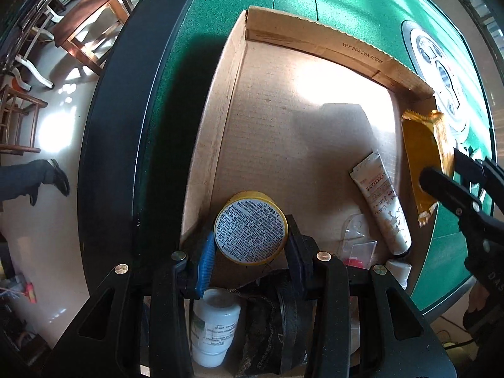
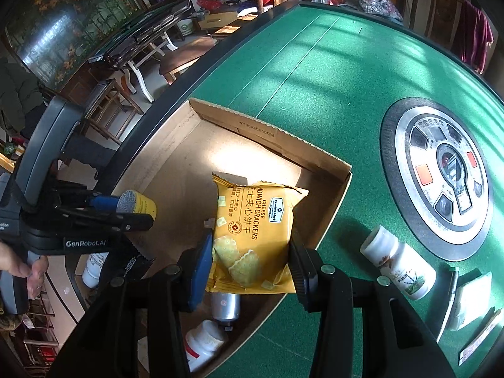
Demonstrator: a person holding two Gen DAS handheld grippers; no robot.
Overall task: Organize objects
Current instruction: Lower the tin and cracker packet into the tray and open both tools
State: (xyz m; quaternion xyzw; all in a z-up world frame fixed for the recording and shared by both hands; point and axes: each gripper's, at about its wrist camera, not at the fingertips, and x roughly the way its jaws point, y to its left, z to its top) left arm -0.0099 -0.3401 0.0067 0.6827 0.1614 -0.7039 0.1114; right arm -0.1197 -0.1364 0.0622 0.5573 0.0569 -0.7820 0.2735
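Observation:
My left gripper (image 1: 250, 245) is shut on a small yellow round tin (image 1: 251, 227), its printed label facing the camera, above the near left corner of the open cardboard box (image 1: 315, 42). That tin (image 2: 138, 203) also shows at the left of the right wrist view. My right gripper (image 2: 250, 252) is shut on a yellow packet of cheese sandwich crackers (image 2: 252, 233), held over the box's right side (image 2: 334, 195). The packet (image 1: 425, 157) and the right gripper's fingers (image 1: 447, 189) appear at the right edge of the left wrist view.
A cream tube (image 1: 382, 201), a white bottle (image 1: 214, 324), a dark strap bundle (image 1: 277, 324) and a small clear packet (image 1: 359, 239) lie in the box. On the green table (image 2: 330, 63), a white bottle (image 2: 398, 264) and flat cards (image 2: 472, 299) lie right of the box. A round control panel (image 2: 441, 173) is set in the table.

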